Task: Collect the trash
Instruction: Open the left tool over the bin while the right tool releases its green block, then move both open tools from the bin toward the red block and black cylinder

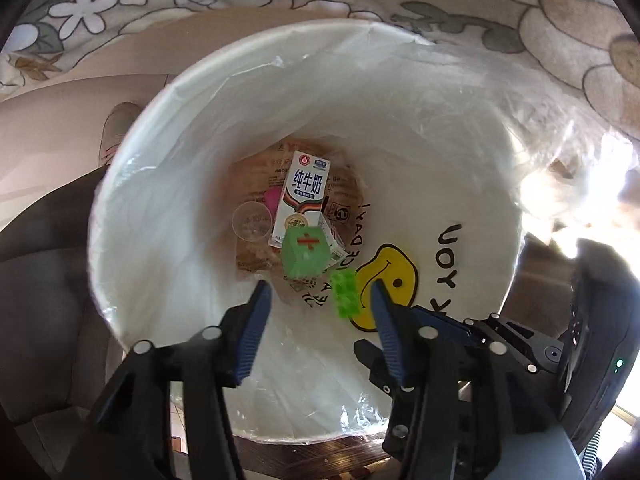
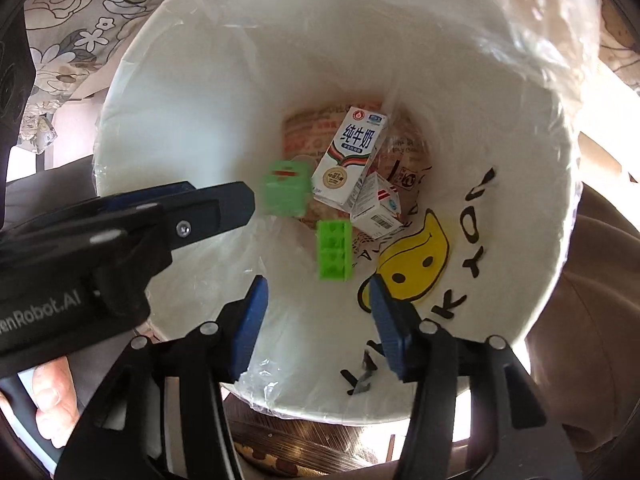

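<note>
bin: my green cube [image 1: 306, 254] and green brick [image 2: 334, 254] dropping into the trash bin [image 1: 132, 200], milk carton [image 1: 301, 196] already there
jaws: left gripper [image 1: 320, 312] and right gripper [image 2: 318, 308] both apart, empty
left: can't tell

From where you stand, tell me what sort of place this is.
Probably a home, perhaps a bedroom. A floral fabric, like bedding, lies beside a white waste bin lined with a clear plastic bag. In the bin are household throwaways, such as a milk carton.
</note>
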The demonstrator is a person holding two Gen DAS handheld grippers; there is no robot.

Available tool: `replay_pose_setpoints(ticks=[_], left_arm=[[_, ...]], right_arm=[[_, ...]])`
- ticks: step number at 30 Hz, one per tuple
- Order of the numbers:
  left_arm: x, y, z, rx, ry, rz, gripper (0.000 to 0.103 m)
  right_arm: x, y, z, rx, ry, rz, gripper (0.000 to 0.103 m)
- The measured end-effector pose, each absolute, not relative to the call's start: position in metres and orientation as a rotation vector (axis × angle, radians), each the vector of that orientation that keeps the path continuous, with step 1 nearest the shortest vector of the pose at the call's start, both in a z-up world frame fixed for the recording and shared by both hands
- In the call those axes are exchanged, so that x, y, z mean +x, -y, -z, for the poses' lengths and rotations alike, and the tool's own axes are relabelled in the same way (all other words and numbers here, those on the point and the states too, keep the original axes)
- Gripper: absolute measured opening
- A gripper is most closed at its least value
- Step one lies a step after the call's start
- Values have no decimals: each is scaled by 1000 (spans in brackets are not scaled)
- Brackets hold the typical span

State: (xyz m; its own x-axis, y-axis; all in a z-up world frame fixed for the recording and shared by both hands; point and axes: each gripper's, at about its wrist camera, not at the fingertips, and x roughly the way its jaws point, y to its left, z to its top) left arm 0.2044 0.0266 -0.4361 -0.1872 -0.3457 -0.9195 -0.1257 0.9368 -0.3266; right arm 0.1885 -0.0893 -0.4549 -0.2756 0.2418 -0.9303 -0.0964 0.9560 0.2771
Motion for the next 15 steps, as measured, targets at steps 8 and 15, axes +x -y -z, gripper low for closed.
replay_pose_setpoints(ticks=[8, 15], left_arm=[[202, -26, 433, -347, -1763, 220, 60], [200, -24, 422, -317, -1752, 222, 60]], right_arm=[[189, 91, 446, 95, -1780, -333, 54], [185, 88, 431, 70, -1753, -351, 54]])
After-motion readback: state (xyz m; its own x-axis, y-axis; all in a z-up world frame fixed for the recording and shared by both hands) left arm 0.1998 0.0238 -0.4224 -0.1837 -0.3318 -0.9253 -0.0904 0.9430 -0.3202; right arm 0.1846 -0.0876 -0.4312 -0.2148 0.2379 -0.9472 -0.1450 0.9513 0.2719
